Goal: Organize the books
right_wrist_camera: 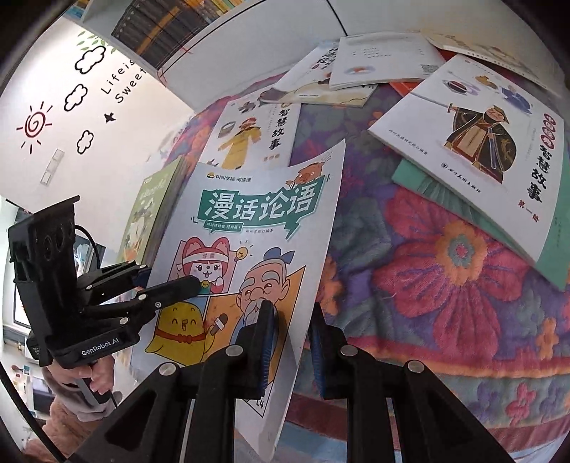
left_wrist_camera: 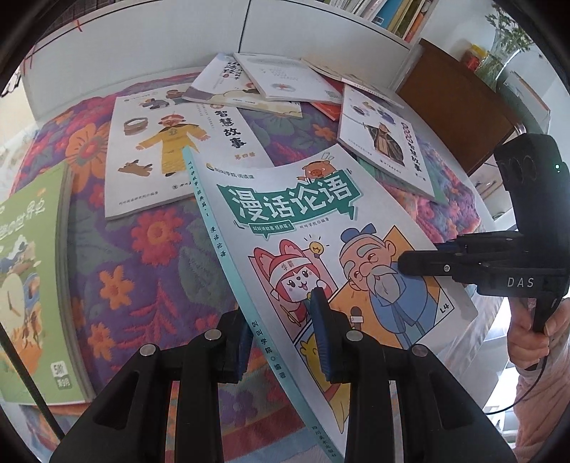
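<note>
A white comic book (left_wrist_camera: 302, 220) (right_wrist_camera: 249, 228) with a green title banner and a teal spine hangs tilted above the flowered tablecloth (left_wrist_camera: 142, 249) (right_wrist_camera: 445, 267). My left gripper (left_wrist_camera: 283, 334) is shut on its spine edge, near the lower corner. It shows in the right wrist view as the left gripper (right_wrist_camera: 167, 279), one finger lying across the cover. At the opposite page edge my right gripper (right_wrist_camera: 292, 349) is shut on the book, and it appears at the right of the left wrist view as the right gripper (left_wrist_camera: 424, 254).
Books lie scattered on the cloth: a yellow-robed figure cover (left_wrist_camera: 171, 149) (right_wrist_camera: 256, 135), a thick green book (left_wrist_camera: 28, 285) (right_wrist_camera: 153, 213), a dark-robed figure cover (left_wrist_camera: 388, 139) (right_wrist_camera: 481, 142) and a pile (left_wrist_camera: 267, 82) behind. A white bookshelf (left_wrist_camera: 384, 14) (right_wrist_camera: 160, 28) and a brown cabinet (left_wrist_camera: 456, 103) stand beyond.
</note>
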`<state>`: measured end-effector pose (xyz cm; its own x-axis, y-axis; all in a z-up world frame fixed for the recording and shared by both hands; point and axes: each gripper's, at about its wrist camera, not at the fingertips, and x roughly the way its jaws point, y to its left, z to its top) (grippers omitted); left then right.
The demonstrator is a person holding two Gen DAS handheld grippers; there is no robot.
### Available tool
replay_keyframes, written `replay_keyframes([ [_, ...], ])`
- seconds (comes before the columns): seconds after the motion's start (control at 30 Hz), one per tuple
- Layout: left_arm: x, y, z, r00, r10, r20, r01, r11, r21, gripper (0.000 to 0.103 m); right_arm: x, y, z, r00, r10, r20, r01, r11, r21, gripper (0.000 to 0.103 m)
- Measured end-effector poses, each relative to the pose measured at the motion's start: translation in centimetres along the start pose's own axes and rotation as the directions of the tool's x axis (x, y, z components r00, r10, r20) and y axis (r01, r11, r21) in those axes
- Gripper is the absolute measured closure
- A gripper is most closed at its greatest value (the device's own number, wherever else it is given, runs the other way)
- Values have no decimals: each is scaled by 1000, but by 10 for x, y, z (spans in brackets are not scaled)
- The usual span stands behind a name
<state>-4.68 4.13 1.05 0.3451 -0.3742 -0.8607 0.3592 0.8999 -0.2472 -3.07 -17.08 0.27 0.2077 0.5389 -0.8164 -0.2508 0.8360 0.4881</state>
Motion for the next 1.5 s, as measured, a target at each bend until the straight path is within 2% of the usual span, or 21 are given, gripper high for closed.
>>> replay_keyframes([
  [0.37,-15,-6,-8,999,20,32,-21,1000,14,76,-6,22,-8,1000,-19,23,20,998,-52,85],
  [0.53,-29,-14,-11,997,29,71,-32,999,33,76,-18,33,-11,997,-27,68,33,996,-84,85],
  [0.77,-44,-14,-14,995,10,101,-12,1000,25,76,-33,47,-15,994,-24,103,36,992,-121,85],
  [1.2,-85,10,-12,981,11,195,-12,1000,6,76,-46,88,-13,988,15,155,18,977,-213,84],
  [1.5,-120,41,-18,962,12,272,-8,1000,-16,76,-45,125,-6,983,41,181,16,952,-304,84],
])
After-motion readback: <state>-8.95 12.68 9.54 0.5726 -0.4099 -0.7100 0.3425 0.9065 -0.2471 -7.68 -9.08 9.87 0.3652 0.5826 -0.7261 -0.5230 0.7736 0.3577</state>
